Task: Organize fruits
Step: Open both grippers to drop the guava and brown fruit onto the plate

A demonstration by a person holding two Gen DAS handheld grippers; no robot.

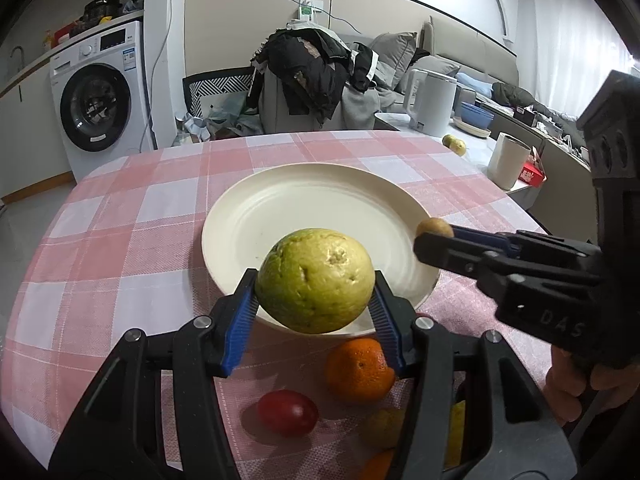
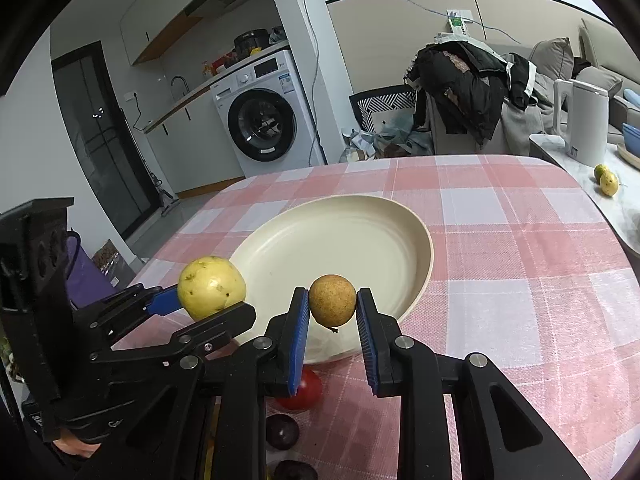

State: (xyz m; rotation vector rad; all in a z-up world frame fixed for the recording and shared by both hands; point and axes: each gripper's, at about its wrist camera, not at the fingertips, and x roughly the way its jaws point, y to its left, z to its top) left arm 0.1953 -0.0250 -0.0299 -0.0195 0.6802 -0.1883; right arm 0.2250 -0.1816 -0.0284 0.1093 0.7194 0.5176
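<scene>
Holding a big yellow-green fruit (image 1: 315,280), maybe a guava, the left gripper (image 1: 315,300) has its blue pads (image 1: 240,320) pressed on both sides of it. The fruit hangs over the cream plate (image 1: 320,184) at the plate's 6 o'clock edge.

The right gripper (image 2: 333,312) is squeezed tight on a small round brown fruit (image 2: 333,299). That one hangs over the plate's near rim too, at about 3 o'clock from the big fruit.

The plate sits in the middle of a table with a pink and white checked cloth (image 1: 120,220). More fruit lies on the cloth at the plate's 6 o'clock: an orange (image 1: 358,370), a red fruit (image 1: 288,412), and a yellowish one (image 1: 384,426) partly hidden by the gripper. Two dark round fruits (image 2: 282,432) lie close by as well.

A white kettle (image 1: 432,100) stands far off at 1 o'clock.
</scene>
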